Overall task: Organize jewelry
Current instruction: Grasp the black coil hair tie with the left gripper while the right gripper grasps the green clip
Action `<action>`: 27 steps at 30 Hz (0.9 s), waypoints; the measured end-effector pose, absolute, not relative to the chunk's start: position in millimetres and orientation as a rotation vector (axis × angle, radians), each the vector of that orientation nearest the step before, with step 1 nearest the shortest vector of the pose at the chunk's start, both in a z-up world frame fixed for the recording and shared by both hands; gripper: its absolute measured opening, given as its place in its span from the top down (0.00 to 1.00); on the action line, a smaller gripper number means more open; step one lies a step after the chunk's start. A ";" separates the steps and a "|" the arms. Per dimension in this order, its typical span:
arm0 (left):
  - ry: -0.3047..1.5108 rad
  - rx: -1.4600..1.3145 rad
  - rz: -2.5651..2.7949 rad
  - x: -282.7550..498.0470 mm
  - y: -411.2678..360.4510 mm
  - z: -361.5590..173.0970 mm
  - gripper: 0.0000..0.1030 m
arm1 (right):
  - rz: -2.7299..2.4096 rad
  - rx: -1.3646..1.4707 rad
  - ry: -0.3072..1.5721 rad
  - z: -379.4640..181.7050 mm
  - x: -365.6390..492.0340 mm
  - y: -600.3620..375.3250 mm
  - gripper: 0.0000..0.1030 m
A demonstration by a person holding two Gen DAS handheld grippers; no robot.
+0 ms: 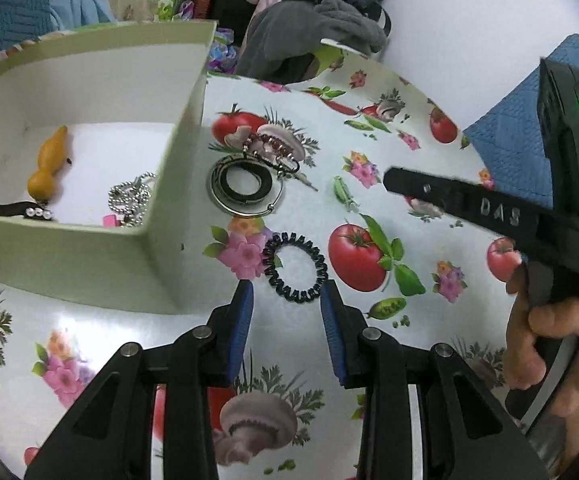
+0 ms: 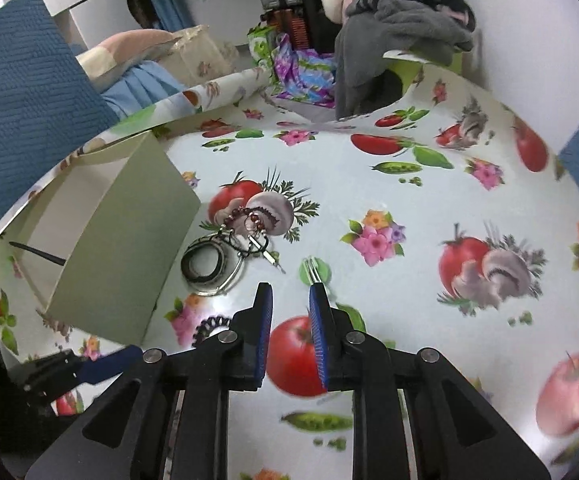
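Since the pale green box (image 1: 89, 240) at nine o'clock in the left wrist view already holds a bead chain (image 1: 131, 198), a yellow gourd charm (image 1: 47, 164) and a dark strap, the pieces left on the printed tablecloth (image 1: 369, 152) are judged to belong there too. Just beside its right wall, a metal hoop with a black ring (image 1: 245, 188) is seen, touched at one o'clock by a red bead bracelet (image 1: 271, 148). Below, at six o'clock from the hoop, a black spiral hair tie (image 1: 294, 268) lies just ahead of the left gripper (image 1: 287, 300), whose jaws are spread with nothing between them. The tie is judged light, springy and soft; a pinch across one side of its coil is advised. The right gripper (image 2: 290, 300) is likewise held parted and empty.
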State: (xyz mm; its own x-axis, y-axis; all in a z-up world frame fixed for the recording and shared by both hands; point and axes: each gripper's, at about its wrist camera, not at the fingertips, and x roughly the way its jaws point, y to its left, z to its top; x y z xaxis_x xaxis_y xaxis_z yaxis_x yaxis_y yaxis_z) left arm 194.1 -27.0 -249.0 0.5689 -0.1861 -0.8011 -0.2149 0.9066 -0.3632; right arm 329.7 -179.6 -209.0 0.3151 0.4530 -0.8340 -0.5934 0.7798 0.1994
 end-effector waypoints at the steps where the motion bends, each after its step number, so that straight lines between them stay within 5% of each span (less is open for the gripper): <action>1: 0.978 -0.450 0.023 196.1 -27.4 -252.0 0.65 | 0.698 -0.151 1.050 -211.6 333.9 -177.7 0.83; 22: 0.983 -0.336 0.028 226.8 -39.7 -278.0 0.72 | 0.661 -0.201 1.137 -260.3 365.3 -156.8 0.82; 27: 0.979 -0.313 0.000 232.1 -44.2 -279.9 0.85 | 0.628 -0.220 1.138 -267.7 367.8 -157.0 0.68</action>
State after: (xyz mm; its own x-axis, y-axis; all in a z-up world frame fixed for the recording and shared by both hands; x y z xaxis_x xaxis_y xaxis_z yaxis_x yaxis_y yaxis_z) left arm 232.1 -44.2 -279.9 0.5613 -0.1403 -0.8156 -0.1401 0.9552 -0.2607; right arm 367.8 -157.0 -267.7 0.2707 0.3529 -0.8956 -0.5690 0.8091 0.1468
